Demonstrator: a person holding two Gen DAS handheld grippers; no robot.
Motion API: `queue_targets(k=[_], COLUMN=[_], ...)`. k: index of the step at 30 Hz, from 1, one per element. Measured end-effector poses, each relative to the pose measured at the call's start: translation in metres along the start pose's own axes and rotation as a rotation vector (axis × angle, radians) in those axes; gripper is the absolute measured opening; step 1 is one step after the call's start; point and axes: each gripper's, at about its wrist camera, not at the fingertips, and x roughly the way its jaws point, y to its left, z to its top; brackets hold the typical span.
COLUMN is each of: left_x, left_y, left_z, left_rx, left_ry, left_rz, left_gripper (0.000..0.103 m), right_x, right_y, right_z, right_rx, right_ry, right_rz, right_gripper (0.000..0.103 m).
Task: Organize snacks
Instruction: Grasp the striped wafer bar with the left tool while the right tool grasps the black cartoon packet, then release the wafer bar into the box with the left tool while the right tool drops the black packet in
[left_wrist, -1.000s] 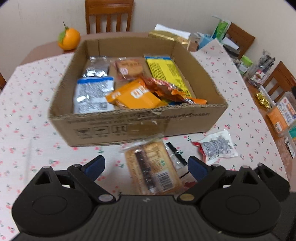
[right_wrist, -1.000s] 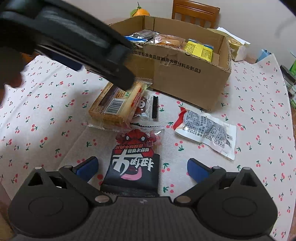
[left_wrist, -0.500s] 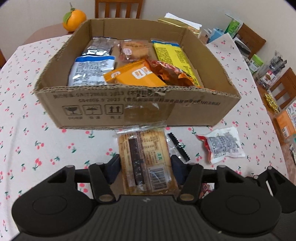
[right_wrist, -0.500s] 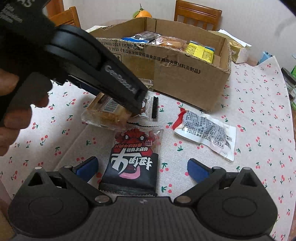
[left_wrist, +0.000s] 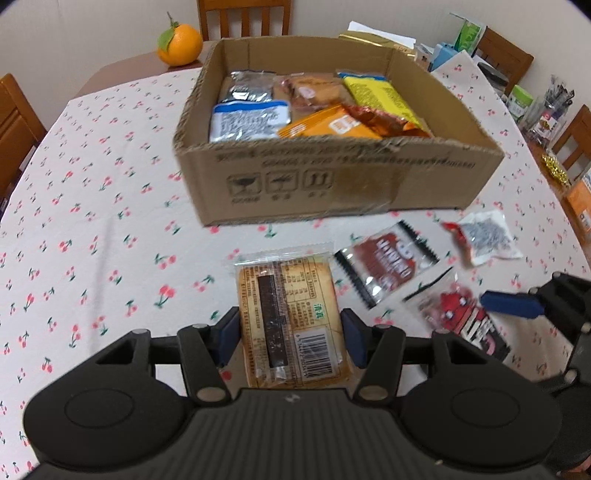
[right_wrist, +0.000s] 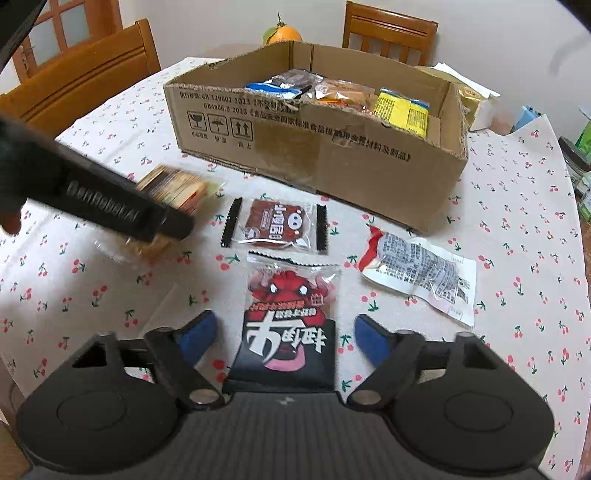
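Note:
My left gripper (left_wrist: 290, 338) is shut on a clear-wrapped tan cake packet (left_wrist: 290, 321) and holds it above the cloth in front of the cardboard box (left_wrist: 332, 181). The box holds several snack packs. My right gripper (right_wrist: 286, 332) is open, its blue pads either side of a black and red snack bag (right_wrist: 290, 317) lying on the table. A small brown packet (right_wrist: 275, 225) and a white and red packet (right_wrist: 421, 277) lie between that bag and the box (right_wrist: 317, 147). The left gripper's finger (right_wrist: 110, 206) crosses the right wrist view, partly hiding the cake packet.
The table carries a cherry-print cloth (left_wrist: 92, 229). An orange (left_wrist: 180, 44) sits behind the box. Wooden chairs (right_wrist: 74, 77) stand around the table. Jars, boxes and papers (left_wrist: 532, 107) crowd the far right edge.
My left gripper closed on the cake packet, lifted it and drew it back and left from the box, uncovering the brown packet. My right gripper moved forward over the black and red bag, still open.

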Motion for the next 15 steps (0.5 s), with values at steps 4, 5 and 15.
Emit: queue_targets(k=[4,5,15], left_x=[0.0023,0.0029,0.0047], left_y=[0.0044,0.0045,0.0009], left_z=[-0.0048,-0.0055,-0.0093], left_rx=[-0.009,-0.007,0.031], left_ry=[0.005,0.004,-0.01], left_rz=[0.001,0.002,-0.007], left_gripper=[0.058,0.061,0.066], right_x=[-0.0024,-0.0028,-0.0027], right_y=[0.0004,0.0007,0.0045], right_z=[0.0016,0.0022,0.0015], right_rx=[0.026,0.032,0.092], right_ry=[-0.007,-0.008,0.004], right_rz=[-0.02,-0.029,-0.086], right_gripper=[0.059,0.056,0.056])
